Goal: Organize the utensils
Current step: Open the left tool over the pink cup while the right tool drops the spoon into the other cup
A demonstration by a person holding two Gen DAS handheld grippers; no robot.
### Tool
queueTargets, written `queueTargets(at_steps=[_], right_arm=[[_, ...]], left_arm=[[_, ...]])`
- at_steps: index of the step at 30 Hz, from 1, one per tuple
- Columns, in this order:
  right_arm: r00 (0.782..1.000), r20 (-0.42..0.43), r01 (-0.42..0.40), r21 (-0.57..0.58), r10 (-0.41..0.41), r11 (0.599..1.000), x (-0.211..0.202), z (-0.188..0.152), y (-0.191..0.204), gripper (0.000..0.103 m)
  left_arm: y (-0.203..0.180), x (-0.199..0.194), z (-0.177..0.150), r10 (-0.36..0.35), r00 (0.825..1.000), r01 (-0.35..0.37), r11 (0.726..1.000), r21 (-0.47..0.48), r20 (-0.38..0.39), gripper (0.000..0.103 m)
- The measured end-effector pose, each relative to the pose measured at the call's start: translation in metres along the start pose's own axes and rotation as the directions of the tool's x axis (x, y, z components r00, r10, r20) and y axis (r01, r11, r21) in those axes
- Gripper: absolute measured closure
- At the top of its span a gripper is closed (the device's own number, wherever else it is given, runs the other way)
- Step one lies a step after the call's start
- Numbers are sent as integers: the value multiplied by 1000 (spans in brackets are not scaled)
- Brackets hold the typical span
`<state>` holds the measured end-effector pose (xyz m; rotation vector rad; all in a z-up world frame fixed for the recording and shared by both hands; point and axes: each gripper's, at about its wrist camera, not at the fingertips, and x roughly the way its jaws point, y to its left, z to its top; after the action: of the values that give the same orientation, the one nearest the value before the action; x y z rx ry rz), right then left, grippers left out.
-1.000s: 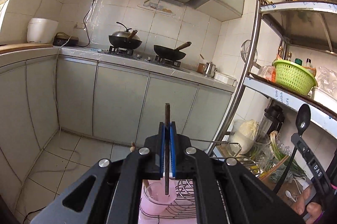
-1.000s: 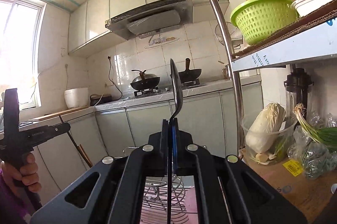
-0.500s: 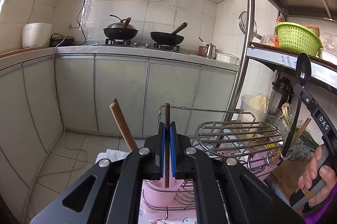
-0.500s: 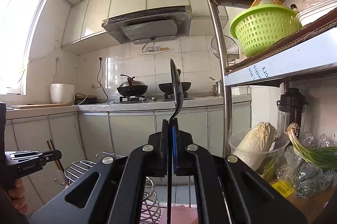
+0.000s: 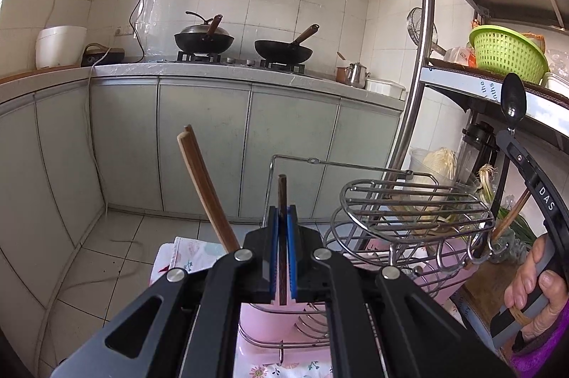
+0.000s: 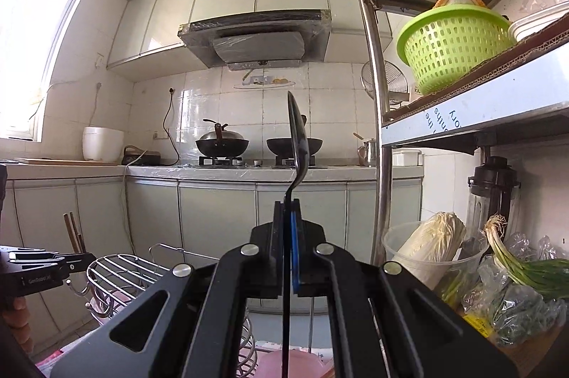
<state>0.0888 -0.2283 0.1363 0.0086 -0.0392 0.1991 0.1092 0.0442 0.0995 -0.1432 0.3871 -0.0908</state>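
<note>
Black gripper (image 5: 282, 253) frames, silver screws, blue pads (image 5: 273, 250); bare hand (image 5: 537, 289), purple sleeve (image 5: 547, 356)

The right claw (image 6: 288, 235) is clamping the thin handle of a black spoon (image 6: 297, 139), whose bowl is standing upright and edge-on above the blue pads. At the left edge the left claw (image 6: 80, 258) is showing side-on beside two brown chopsticks (image 6: 73, 235), just above a wire rack (image 6: 121, 271); whether it is gripping them cannot be told. At right, a green basket (image 6: 451, 47) is sitting on a steel shelf (image 6: 473, 107), with a cabbage (image 6: 432, 242) in a clear tub below.
</note>
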Motion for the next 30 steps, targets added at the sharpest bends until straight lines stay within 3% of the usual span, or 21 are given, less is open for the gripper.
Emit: queueTargets(at_steps=[10, 18, 20, 22, 23, 30], right_arm=[[995, -101, -10, 42, 14, 999, -8, -31, 0, 99], [957, -288, 7, 89, 19, 996, -8, -64, -1, 99], [944, -328, 8, 102, 26, 995, -7, -68, -2, 99], [934, -357, 9, 105, 29, 994, -7, -72, -2, 99], [929, -369, 9, 108, 32, 994, -7, -73, -2, 99], [883, -466, 1, 119, 55, 993, -3, -76, -5, 97]], left_arm=[[-1, 2, -11, -7, 999, 7, 1000, 2, -31, 99], [-4, 1, -18, 1, 996, 0, 1000, 15, -84, 97], [-5, 0, -19, 0, 995, 2, 1000, 19, -96, 91], [-7, -2, -21, 6, 995, -3, 1000, 27, -100, 75], [-7, -4, -22, 7, 995, -3, 999, 32, -101, 72], [-11, -14, -29, -4, 992, 10, 999, 49, -128, 64]])
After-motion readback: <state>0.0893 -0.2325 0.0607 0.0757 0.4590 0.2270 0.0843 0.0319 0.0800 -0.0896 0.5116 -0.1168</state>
